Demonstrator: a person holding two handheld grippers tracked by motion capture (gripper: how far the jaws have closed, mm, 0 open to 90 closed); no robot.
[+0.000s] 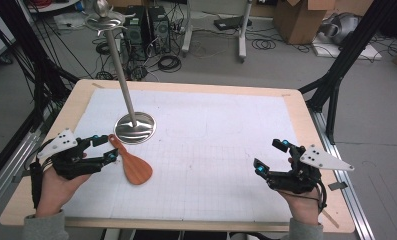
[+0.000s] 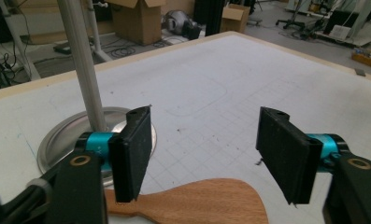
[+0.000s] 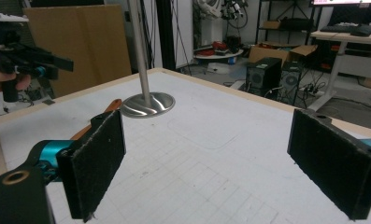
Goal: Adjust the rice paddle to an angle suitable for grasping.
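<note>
A: All eyes on the wooden spatula (image 1: 131, 163), lying flat on the white grid mat (image 1: 211, 165) at the near-left of the desk (image 1: 306, 130), its handle tip just beside the round steel base (image 1: 135, 127) of the stand.

B: And the left gripper (image 1: 102, 148) is right over that handle. From the left gripper view the spatula (image 2: 197, 201) sits below and between the two black pads (image 2: 135, 149), but nothing is pinched. Released, jaws apart, not touching the wood.

A: So the grab isn't made yet, I'd judge. What worries you?

B: The spatula is thin and flat against the mat. If the pads come down too shallow, they could skate over the top and close on air. Too deep, and they jam into the mat and drag it.

A: And that stand pole (image 1: 117, 65) is near.

B: Right, the base is just beside the handle. A nudge sideways could knock the handle against the steel rim, or spin the spatula out of line. Lifting by the handle end could also let the broad blade droop and slip.

A: The right gripper (image 1: 271, 156)?

B: Well apart, over the near-right of the mat, jaws wide and released, holding nothing.
</note>
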